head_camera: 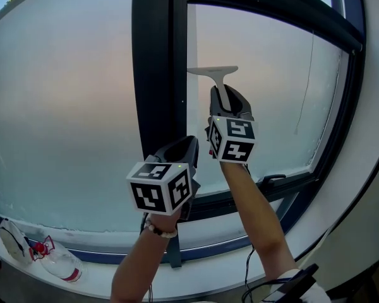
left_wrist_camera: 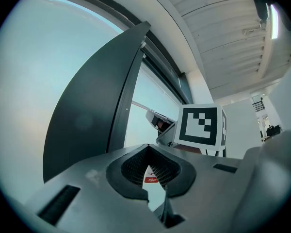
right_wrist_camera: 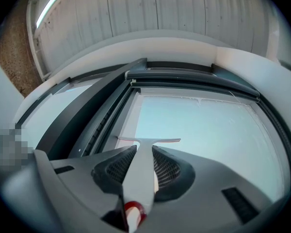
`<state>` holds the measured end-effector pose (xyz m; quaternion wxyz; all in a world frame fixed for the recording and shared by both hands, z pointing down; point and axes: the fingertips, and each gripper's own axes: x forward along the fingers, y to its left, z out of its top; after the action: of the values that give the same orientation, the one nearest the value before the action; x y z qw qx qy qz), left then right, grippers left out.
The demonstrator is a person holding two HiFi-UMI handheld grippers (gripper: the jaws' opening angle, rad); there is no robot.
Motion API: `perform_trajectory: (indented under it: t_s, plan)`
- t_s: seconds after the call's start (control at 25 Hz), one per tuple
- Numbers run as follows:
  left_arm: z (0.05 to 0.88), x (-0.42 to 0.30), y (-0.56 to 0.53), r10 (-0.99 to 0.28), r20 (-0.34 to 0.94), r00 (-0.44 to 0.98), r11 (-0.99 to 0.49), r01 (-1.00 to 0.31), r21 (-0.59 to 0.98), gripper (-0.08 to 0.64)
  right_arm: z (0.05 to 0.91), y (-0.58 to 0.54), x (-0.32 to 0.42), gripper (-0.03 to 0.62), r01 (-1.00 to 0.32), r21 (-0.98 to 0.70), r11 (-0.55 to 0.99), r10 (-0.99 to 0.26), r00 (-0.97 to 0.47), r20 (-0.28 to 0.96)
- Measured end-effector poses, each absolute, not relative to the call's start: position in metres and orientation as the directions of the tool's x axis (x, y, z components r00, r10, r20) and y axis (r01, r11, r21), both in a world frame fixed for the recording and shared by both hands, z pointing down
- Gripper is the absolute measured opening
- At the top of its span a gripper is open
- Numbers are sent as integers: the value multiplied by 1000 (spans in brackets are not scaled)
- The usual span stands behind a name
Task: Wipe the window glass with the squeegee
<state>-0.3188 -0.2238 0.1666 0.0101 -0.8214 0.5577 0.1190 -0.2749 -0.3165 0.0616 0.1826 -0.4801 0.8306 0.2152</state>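
A white squeegee (head_camera: 213, 72) lies with its blade against the right pane of the window glass (head_camera: 271, 100), near that pane's left edge. My right gripper (head_camera: 227, 98) is shut on its handle, which runs back between the jaws in the right gripper view, squeegee (right_wrist_camera: 146, 152) and right gripper (right_wrist_camera: 140, 176). My left gripper (head_camera: 180, 146) hangs lower and to the left, in front of the dark centre post (head_camera: 158, 62). It is shut, left gripper (left_wrist_camera: 154, 178), with nothing held. The right gripper's marker cube (left_wrist_camera: 199, 126) shows beyond it.
The dark window frame (head_camera: 348, 106) rims the right pane, with a window handle (head_camera: 273, 180) at its lower edge. A plastic bottle with a red cap (head_camera: 58, 264) and a white object (head_camera: 11, 237) lie on the sill at lower left. A cable (head_camera: 249, 271) hangs below the right arm.
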Motion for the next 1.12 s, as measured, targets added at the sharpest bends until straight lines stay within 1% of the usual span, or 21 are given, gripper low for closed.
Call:
perform_trajectory:
  t_s: [0.44, 0.68, 1.12]
  plan:
    - [204, -320, -224, -919, -161, 361, -385, -909, 158, 0, 109, -315, -274, 91, -877, 176, 447, -748, -474, -465]
    - [230, -321, -224, -930, -134, 341, -359, -923, 141, 0, 147, -316, -274, 91, -880, 176, 441, -768, -472, -432]
    - [278, -322, -225, -936, -90, 342, -353, -916, 193, 0, 215, -317, -269, 91, -879, 176, 443, -807, -476, -350]
